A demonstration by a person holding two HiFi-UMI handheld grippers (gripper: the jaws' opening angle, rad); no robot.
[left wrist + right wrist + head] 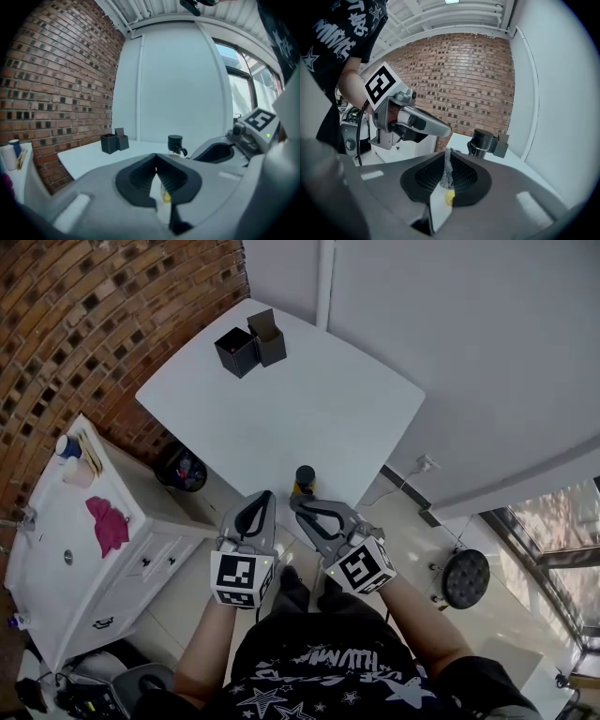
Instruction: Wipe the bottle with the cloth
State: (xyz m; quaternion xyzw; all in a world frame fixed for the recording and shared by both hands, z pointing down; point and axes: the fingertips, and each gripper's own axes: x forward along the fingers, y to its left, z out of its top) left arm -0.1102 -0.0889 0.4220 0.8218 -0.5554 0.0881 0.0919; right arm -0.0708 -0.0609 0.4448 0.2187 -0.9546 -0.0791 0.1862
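Nearest, a grey cloth is pinched between the closed jaws of the right gripper, apparently ready for wiping. The left gripper is held beside it, jaws together and empty. Just beyond, the bottle stands upright at the table's near edge.
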